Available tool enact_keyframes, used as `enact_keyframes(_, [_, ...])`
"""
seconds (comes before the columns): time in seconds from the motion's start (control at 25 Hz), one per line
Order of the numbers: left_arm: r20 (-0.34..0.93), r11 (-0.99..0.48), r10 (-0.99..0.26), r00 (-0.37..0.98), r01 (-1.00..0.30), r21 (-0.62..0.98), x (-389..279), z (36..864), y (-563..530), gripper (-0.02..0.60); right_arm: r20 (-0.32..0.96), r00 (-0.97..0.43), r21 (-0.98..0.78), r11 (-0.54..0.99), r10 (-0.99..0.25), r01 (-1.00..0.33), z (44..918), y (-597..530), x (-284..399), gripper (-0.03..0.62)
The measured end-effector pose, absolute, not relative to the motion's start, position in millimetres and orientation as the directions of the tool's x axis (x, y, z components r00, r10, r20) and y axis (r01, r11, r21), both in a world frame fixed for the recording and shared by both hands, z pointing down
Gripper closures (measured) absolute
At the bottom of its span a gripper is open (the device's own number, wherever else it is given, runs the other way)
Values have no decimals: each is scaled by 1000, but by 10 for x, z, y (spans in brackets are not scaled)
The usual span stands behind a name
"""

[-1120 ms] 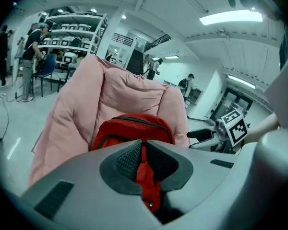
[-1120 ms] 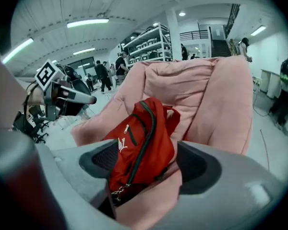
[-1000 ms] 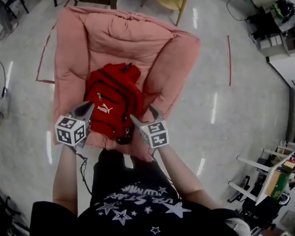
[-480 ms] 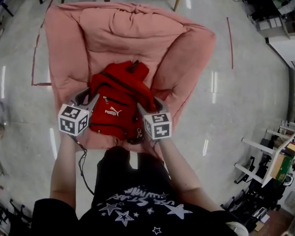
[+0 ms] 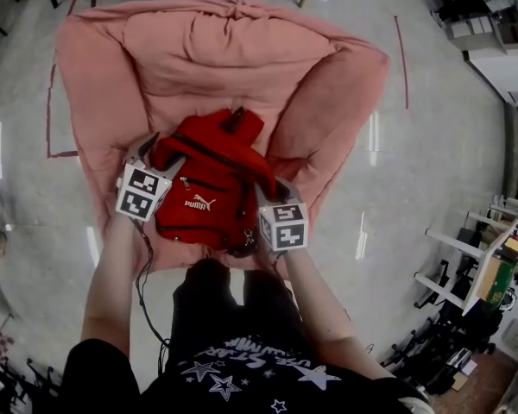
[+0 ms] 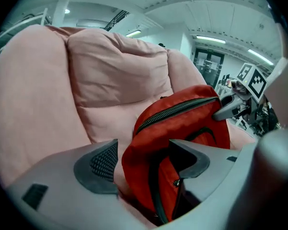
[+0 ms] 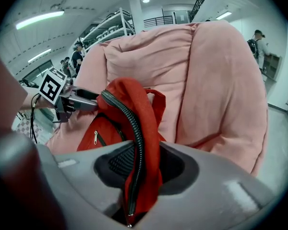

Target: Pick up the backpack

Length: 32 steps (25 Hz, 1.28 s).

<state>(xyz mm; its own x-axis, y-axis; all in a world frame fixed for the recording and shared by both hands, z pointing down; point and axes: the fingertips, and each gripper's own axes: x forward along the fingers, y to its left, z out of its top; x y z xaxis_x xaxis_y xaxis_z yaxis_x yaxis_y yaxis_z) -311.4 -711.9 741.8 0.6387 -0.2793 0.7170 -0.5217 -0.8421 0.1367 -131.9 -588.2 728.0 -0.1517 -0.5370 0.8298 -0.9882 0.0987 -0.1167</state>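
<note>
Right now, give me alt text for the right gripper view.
The right gripper, its jaws just closing, pinches a zippered fold of the red backpack. Behind it rises a pink beanbag chair; the left gripper meets the bag at the picture's left.

Our left tool (image 5: 161,152) has moved up the frame, from the lower left of the red backpack (image 5: 211,179) to its upper-left corner. Its jaws have just been opening and now straddle the bag's edge. At the bag's right, our right tool (image 5: 273,188) has just been closing onto a zippered fold, and the bag's top has bunched.
</note>
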Motion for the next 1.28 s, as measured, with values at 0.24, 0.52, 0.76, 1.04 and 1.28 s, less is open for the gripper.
enact_keyframes(0.24, [772, -889, -219, 597, -448, 95, -2951, 7670, -7158, 268, 830, -152, -129, 80, -537, -988, 7326, -5915, -1283, 477])
enact_keyframes(0.52, [830, -885, -105, 548, -432, 173, -2877, 7858, -7005, 408, 837, -182, -140, 120, -516, -983, 7359, -5944, -1329, 536])
enact_keyframes(0.76, [775, -791, -182, 606, -558, 250, -2903, 7550, -6992, 557, 818, -223, -185, 123, -531, -975, 7250, -5926, -1348, 563])
enact_keyframes(1.04, [648, -591, -290, 704, -664, 457, -3007, 6974, -6876, 558, 783, -298, -241, 175, -547, -955, 7014, -5921, -1279, 566])
enact_keyframes(1.28, [569, -478, -414, 711, -702, 528, -3186, 6479, -6453, 558, 719, -424, -320, 280, -551, -905, 6666, -5669, -1366, 568])
